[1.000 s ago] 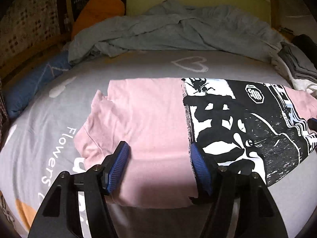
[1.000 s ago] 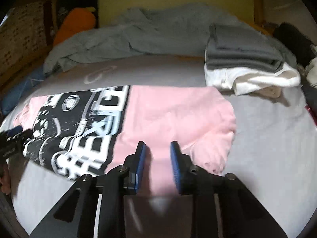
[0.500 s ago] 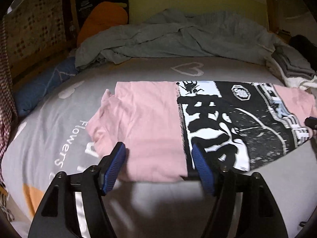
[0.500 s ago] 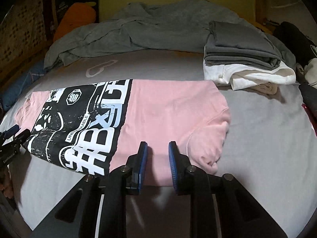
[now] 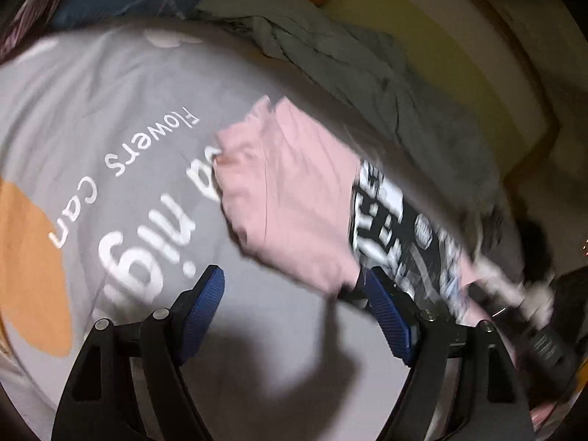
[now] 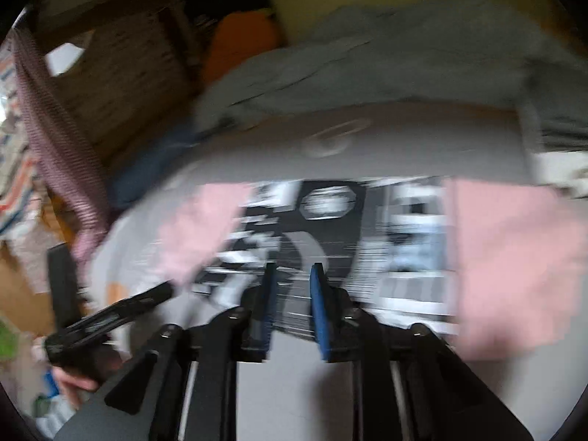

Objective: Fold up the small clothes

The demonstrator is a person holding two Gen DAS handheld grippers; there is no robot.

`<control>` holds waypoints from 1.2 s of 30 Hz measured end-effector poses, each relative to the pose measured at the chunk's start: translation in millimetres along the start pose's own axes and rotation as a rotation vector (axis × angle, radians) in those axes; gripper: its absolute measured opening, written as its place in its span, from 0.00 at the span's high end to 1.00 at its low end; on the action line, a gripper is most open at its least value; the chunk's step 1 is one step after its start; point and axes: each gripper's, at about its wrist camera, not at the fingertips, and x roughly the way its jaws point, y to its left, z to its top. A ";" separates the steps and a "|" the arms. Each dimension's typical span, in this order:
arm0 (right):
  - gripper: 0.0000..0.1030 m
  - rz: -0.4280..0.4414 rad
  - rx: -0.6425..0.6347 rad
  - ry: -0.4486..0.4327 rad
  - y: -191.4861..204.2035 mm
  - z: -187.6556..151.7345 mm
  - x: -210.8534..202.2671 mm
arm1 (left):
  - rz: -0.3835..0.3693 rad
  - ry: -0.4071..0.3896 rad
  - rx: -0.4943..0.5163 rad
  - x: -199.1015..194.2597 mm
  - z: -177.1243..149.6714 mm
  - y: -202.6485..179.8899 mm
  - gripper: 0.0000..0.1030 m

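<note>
Left jaws: the left gripper (image 5: 294,308) had its 2 blue pads spread wide, with nothing between them but bare sheet.
Right jaws: the right gripper (image 6: 292,308) kept its pads a narrow gap apart, not pressed together, gripping nothing; they hung over the near edge of the print.
Garment: the pink T-shirt (image 5: 294,198) lay flat on the grey bedsheet (image 5: 110,110), just beyond the left pads, its right-hand pad at the near hem.
Print: the black-and-white graphic (image 6: 323,228) ran across the middle of the shirt, with pink cloth on both sides.
Sheet: white lettering (image 5: 147,242) sat left of the shirt.
Behind: a rumpled grey blanket (image 5: 349,58) lay past the shirt.
Sharpness: the right wrist view was heavily blurred.
</note>
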 end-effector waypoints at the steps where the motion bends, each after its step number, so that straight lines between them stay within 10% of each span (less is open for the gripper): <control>1: 0.89 0.036 0.003 0.015 9.5 1.1 13.0 | -0.016 -0.013 -0.028 2.0 4.2 3.9 0.21; 6: 0.93 0.111 0.014 0.100 35.3 -12.2 66.7 | -0.012 -0.060 -0.073 17.3 25.5 12.2 0.25; 8: 0.94 0.115 0.032 0.144 34.8 -21.8 80.8 | 0.005 -0.068 -0.053 24.9 32.6 6.7 0.55; 9: 0.94 0.100 0.041 0.164 32.4 -28.5 88.7 | 0.000 -0.064 -0.041 26.9 35.2 4.2 0.89; 10: 0.95 0.100 0.047 0.165 29.5 -32.4 90.8 | -0.033 -0.060 -0.009 27.7 37.0 -2.6 0.91; 16: 0.96 0.139 0.110 0.161 9.6 -32.2 74.7 | -0.071 -0.234 0.471 -6.7 12.9 -104.3 0.91; 21: 0.96 -0.007 0.134 0.022 -21.0 -17.2 15.7 | -0.094 -0.076 0.708 31.1 -31.4 -153.1 0.90; 24: 0.96 -0.142 0.177 -0.093 -49.4 -10.5 -35.8 | -0.035 0.041 0.734 70.0 -56.5 -154.4 0.87; 27: 0.94 -0.271 0.229 -0.176 -72.9 -19.8 -73.7 | -0.042 -0.011 0.818 59.4 -73.5 -164.9 0.73; 31: 0.47 -0.295 0.362 -0.185 -105.9 -52.8 -98.6 | -0.211 -0.003 0.857 18.8 -86.8 -162.6 0.60; 36: 0.47 -0.308 0.385 -0.157 -113.2 -73.8 -95.4 | -0.151 -0.052 0.706 -10.3 -82.8 -129.2 0.54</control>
